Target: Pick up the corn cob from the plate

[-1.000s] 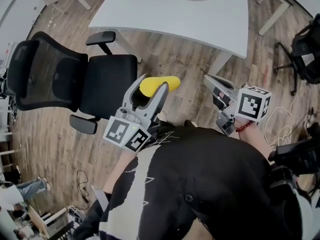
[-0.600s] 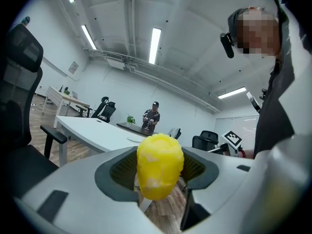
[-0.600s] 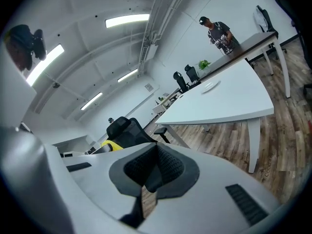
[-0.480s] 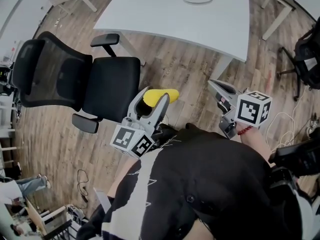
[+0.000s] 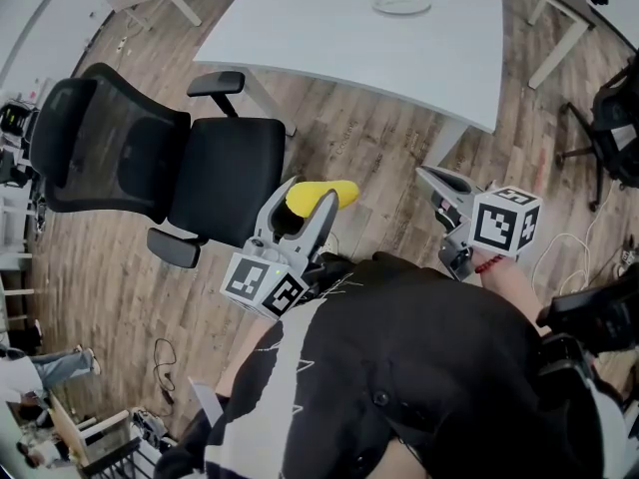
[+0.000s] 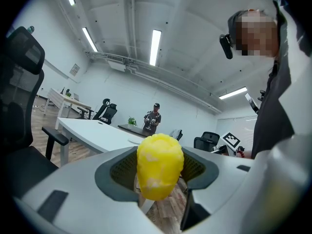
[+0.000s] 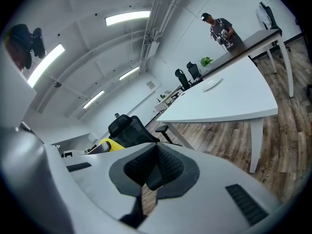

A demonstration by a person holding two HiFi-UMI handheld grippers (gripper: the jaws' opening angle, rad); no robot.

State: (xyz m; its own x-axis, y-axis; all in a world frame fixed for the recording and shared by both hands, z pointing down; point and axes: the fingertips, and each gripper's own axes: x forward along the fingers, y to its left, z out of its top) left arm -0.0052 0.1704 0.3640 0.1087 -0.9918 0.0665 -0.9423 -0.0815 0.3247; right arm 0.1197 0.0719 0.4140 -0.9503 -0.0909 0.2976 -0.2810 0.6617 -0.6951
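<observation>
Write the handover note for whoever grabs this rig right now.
Left tool: shut on the corn, held in the air over the floor, beside the chair.
Right tool: shut, nothing in it, held out at the person's right.
Plate: on the table ahead, well away from both tools; it looks bare.
Done: the corn is off the plate and gripped.
Left: nothing of the pick-up; just hold the grip firm.

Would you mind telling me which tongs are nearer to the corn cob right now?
Left. The left tongs grip the corn cob between their pads. The right tongs, shut and empty, are held apart from it, off to the person's right.
</observation>
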